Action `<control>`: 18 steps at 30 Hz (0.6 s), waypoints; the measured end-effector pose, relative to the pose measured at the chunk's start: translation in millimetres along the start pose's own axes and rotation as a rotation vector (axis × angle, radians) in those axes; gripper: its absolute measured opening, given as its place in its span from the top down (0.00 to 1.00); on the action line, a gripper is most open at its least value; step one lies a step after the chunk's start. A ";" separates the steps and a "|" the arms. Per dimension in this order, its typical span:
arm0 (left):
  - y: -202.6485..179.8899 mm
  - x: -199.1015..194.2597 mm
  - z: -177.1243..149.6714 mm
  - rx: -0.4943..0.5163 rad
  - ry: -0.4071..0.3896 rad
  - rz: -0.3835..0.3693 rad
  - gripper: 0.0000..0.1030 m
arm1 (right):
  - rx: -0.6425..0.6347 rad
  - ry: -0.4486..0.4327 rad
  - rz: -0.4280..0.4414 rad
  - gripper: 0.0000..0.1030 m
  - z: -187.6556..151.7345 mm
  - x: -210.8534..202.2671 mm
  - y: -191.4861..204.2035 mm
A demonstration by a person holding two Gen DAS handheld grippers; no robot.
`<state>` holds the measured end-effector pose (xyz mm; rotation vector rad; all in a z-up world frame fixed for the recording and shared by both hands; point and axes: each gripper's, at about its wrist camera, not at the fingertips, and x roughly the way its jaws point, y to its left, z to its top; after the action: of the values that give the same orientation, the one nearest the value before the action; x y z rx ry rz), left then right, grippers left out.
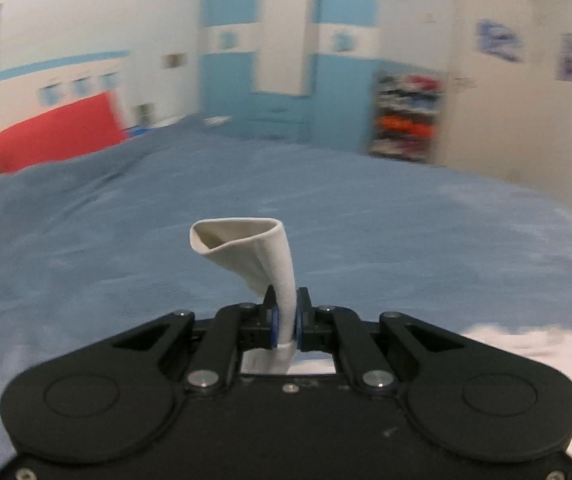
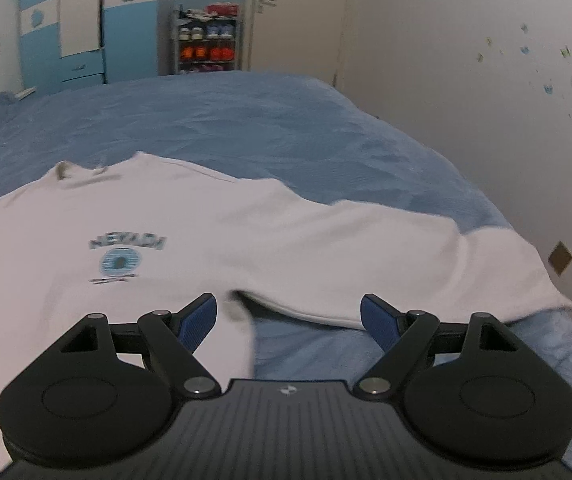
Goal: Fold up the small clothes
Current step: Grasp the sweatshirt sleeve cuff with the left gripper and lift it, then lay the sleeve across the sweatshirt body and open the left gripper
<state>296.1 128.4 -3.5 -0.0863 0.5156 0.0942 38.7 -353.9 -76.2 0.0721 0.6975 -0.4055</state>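
The left gripper is pressed together on a strip of white cloth: a sleeve cuff of the white shirt stands up out of the blue pads, its open end curling into a loop above the fingers, clear of the blue bedcover. Below the fingers more white cloth shows through the gap in the gripper body, and a patch of white lies on the bed near its right edge in that view.

The right gripper is spread wide with nothing between its blue pads. It hangs over the near edge of the shirt, where the body's side edge meets the underside of the right sleeve, with bare bedcover showing between the fingers.

The shirt lies spread flat, front up, on the near part of the bed, its printed blue emblem facing up and the collar towards the far edge. The right sleeve stretches out to the bed's right edge.
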 end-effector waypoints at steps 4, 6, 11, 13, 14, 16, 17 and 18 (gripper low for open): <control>-108.9 -9.9 -16.9 0.058 -0.006 -0.169 0.94 | 0.057 0.004 0.000 0.07 -4.7 9.2 -27.7; -163.5 -9.3 -32.4 0.098 0.005 -0.244 0.94 | 0.053 -0.005 -0.014 0.07 -7.2 10.8 -31.1; -275.0 -15.0 -78.2 0.152 0.047 -0.422 0.95 | 0.075 -0.013 -0.008 0.07 -10.3 19.4 -42.4; -310.9 -18.0 -95.2 0.182 0.061 -0.481 0.95 | 0.090 -0.003 -0.012 0.07 -10.1 27.8 -46.9; -326.8 -20.4 -103.8 0.195 0.070 -0.495 0.95 | 0.092 0.000 -0.015 0.08 -10.3 30.7 -48.8; -353.1 -17.9 -120.4 0.221 0.094 -0.540 0.95 | 0.098 -0.001 -0.019 0.09 -11.8 35.1 -51.2; -367.0 -13.3 -131.5 0.238 0.097 -0.544 0.95 | 0.099 -0.002 -0.018 0.09 -12.9 36.6 -52.0; -379.3 -5.0 -141.7 0.267 0.105 -0.546 0.95 | 0.105 0.001 -0.015 0.09 -13.9 39.1 -52.8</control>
<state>265.0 -263.3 -101.6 0.0311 0.5894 -0.5143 36.9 -412.9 -108.1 0.1671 0.6781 -0.4561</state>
